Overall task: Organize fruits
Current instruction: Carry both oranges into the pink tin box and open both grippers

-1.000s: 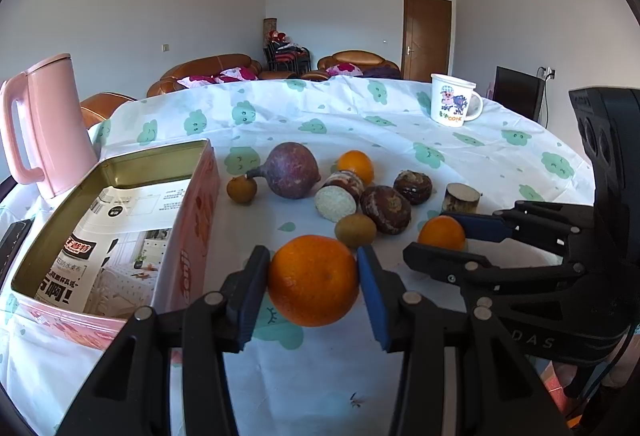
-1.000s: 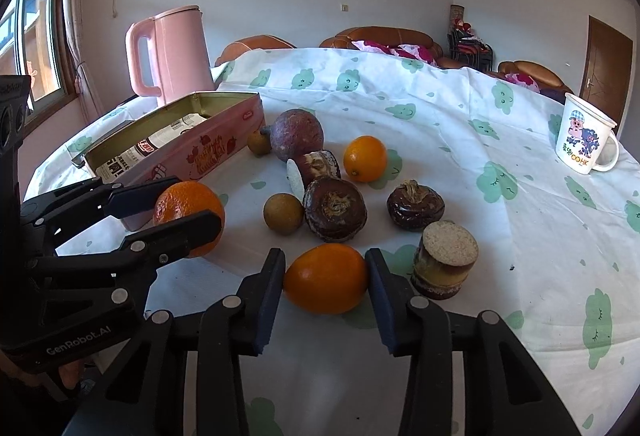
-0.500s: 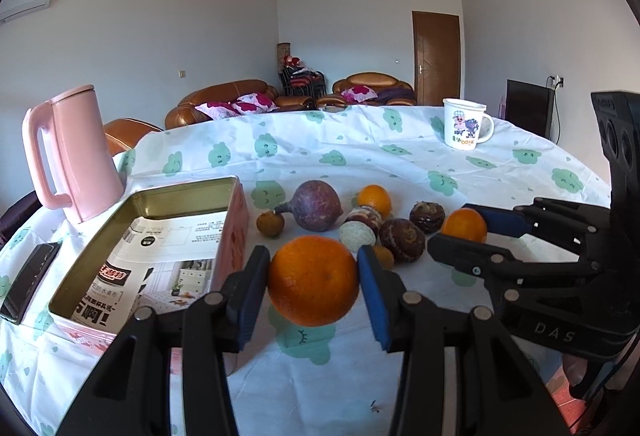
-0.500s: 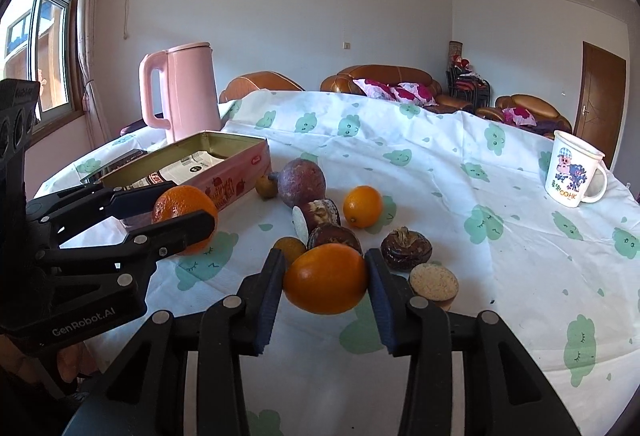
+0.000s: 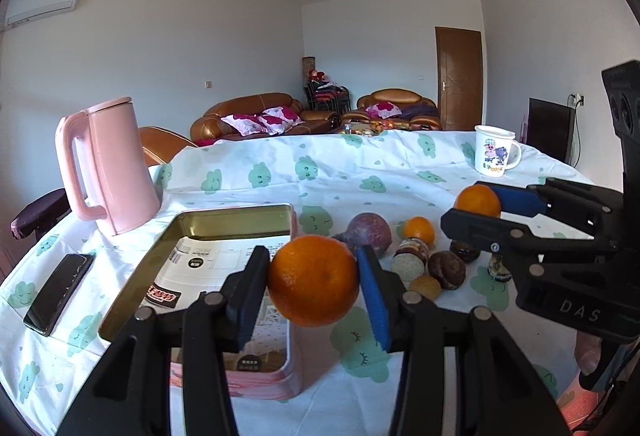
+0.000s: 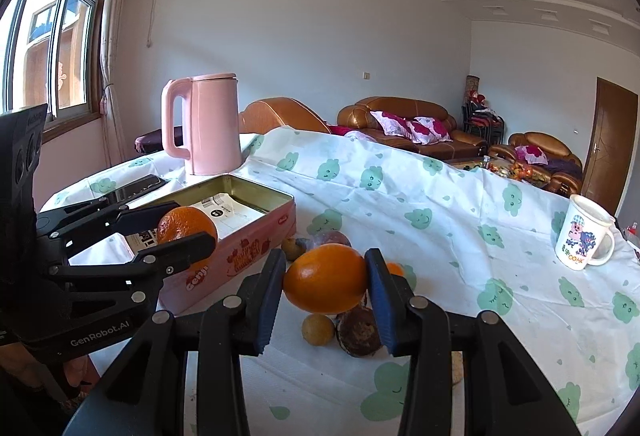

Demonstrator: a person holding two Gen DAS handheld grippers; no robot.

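Note:
My left gripper is shut on a large orange and holds it in the air at the right edge of the open pink tin box. My right gripper is shut on a smooth orange, raised above the fruit pile. Each gripper shows in the other view: the right one with its orange, the left one over the tin. On the cloth lie a purple fruit, a small orange, dark brown fruits and small tan fruits.
A pink kettle stands behind the tin at the left, with a black phone beside it. A white cartoon mug stands at the far right. The tin holds a printed paper. Sofas lie beyond the table.
Both grippers have risen with their oranges. The left one has moved to the tin's right edge. The fruit pile now sits lower and farther off in both views.

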